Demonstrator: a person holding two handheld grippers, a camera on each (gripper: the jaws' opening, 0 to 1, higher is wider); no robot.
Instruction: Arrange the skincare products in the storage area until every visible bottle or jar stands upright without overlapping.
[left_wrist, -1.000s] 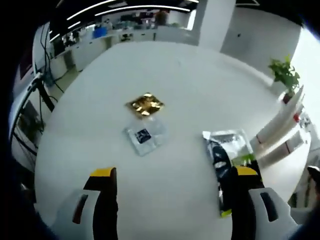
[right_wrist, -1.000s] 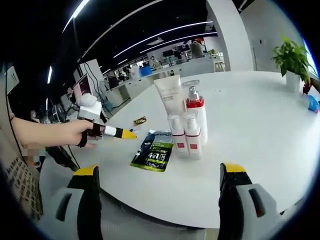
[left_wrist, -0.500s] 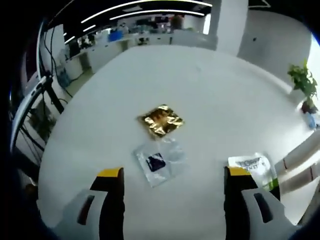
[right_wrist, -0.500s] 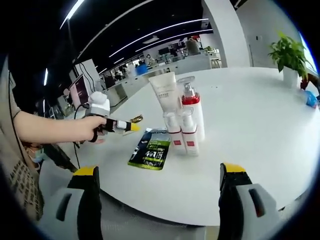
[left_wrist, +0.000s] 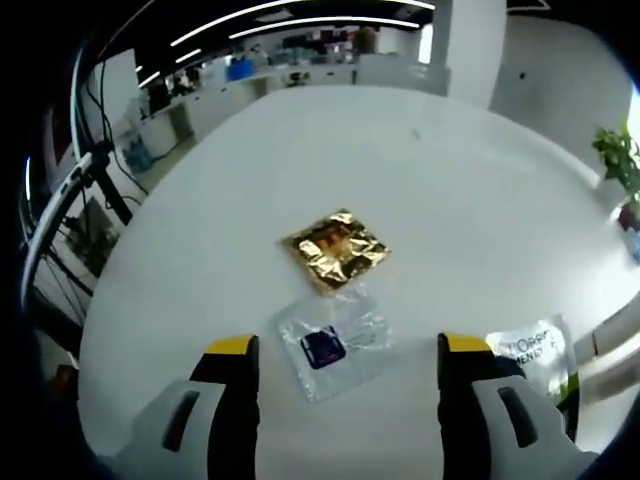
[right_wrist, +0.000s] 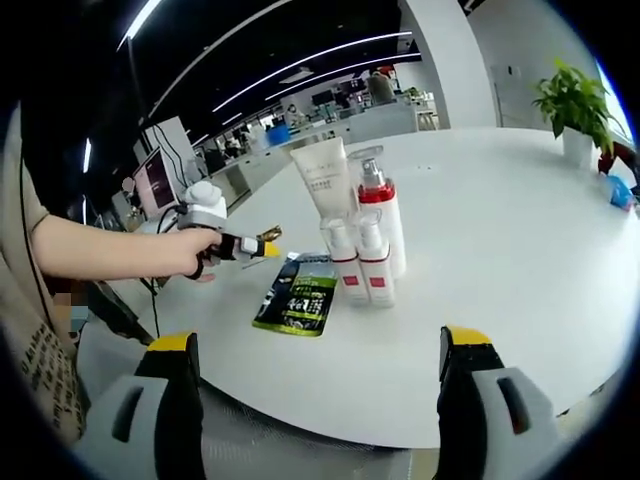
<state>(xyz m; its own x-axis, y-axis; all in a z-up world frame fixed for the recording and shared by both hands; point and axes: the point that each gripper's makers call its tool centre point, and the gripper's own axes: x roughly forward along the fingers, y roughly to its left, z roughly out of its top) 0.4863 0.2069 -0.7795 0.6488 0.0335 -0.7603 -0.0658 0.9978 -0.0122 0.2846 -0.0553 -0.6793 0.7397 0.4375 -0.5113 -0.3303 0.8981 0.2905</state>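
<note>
Left gripper (left_wrist: 340, 360) wide open, empty; clear crinkled sachet (left_wrist: 333, 342) between jaws, gold foil sachet (left_wrist: 335, 248) beyond. Right gripper (right_wrist: 318, 350) wide open, empty; 4 upright bottles (right_wrist: 362, 240), flat green-black sachet (right_wrist: 295, 304) ahead on glossy white table (right_wrist: 500, 230).

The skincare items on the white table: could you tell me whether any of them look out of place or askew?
Three flat packets lie apart from the upright group: a crumpled gold sachet, a clear sachet lying askew beside it, and a green-and-black sachet flat by the standing bottles. Nothing is spilled or visibly damaged.
</note>
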